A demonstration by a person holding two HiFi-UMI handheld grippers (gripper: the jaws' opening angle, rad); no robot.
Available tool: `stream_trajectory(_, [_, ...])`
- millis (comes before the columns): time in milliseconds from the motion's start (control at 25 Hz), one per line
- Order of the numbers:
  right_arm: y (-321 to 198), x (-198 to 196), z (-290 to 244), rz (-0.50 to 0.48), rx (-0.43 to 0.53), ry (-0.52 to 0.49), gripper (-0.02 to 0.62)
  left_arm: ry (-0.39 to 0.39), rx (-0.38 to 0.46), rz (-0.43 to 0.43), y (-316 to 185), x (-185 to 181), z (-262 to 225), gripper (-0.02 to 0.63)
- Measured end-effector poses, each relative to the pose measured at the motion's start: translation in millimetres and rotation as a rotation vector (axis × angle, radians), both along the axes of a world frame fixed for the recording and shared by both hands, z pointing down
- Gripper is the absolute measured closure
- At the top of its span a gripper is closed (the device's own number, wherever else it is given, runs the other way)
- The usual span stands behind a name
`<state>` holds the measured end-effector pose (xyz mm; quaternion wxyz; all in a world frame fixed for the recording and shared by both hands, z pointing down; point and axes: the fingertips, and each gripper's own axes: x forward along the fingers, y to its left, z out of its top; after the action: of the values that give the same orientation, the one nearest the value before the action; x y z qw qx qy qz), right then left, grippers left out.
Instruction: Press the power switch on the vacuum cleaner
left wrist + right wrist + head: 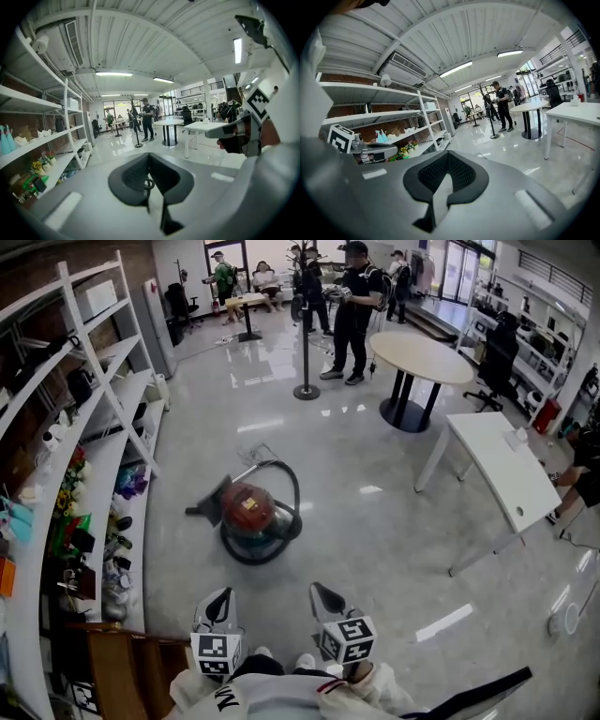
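Note:
The vacuum cleaner (251, 517), a round canister with a red dome on a dark base, stands on the shiny floor ahead of me in the head view. Its hose loops round it, and a black nozzle (204, 506) lies to its left. My left gripper (217, 604) and right gripper (325, 597) are held low near my body, well short of the vacuum and apart from it. Both point forward with their jaws together and nothing between them. The left gripper view (149, 158) and the right gripper view (447, 157) look out across the room, and the vacuum is hidden from both.
White shelving (101, 432) full of small items runs along the left. A round table (422, 358) and a white rectangular table (499, 472) stand to the right. A stanchion post (306, 388) and several people are further back.

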<state>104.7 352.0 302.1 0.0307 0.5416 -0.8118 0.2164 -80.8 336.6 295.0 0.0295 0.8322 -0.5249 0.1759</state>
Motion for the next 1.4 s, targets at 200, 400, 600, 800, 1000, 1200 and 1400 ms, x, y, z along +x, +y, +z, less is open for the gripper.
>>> stream_trajectory(200, [-10,6,5,-0.004,-0.01,-0.001,0.595,-0.002,-0.005,-0.005,-12,5,2,0.606])
stream_trajectory(400, [-27,19,5,0.006,-0.008,0.015,0.595,0.014,-0.002,0.0,-30,16,5,0.606])
stream_trajectory(600, [-51,21,6,0.002,-0.011,0.036,0.595,0.031,-0.004,0.0,-57,21,9,0.606])
stream_trajectory(800, [-80,17,7,-0.007,-0.021,0.049,0.595,0.045,-0.008,-0.007,-85,17,11,0.606])
stream_trajectory(1000, [-111,8,12,-0.02,-0.044,0.051,0.595,0.046,-0.03,-0.017,-115,8,15,0.606])
stream_trajectory(1200, [-146,-8,11,-0.029,-0.056,0.052,0.595,0.044,-0.051,-0.015,-151,-4,21,0.606])
stream_trajectory(1400, [-177,-18,14,-0.023,-0.075,0.062,0.595,0.055,-0.058,-0.005,-184,-11,21,0.606])
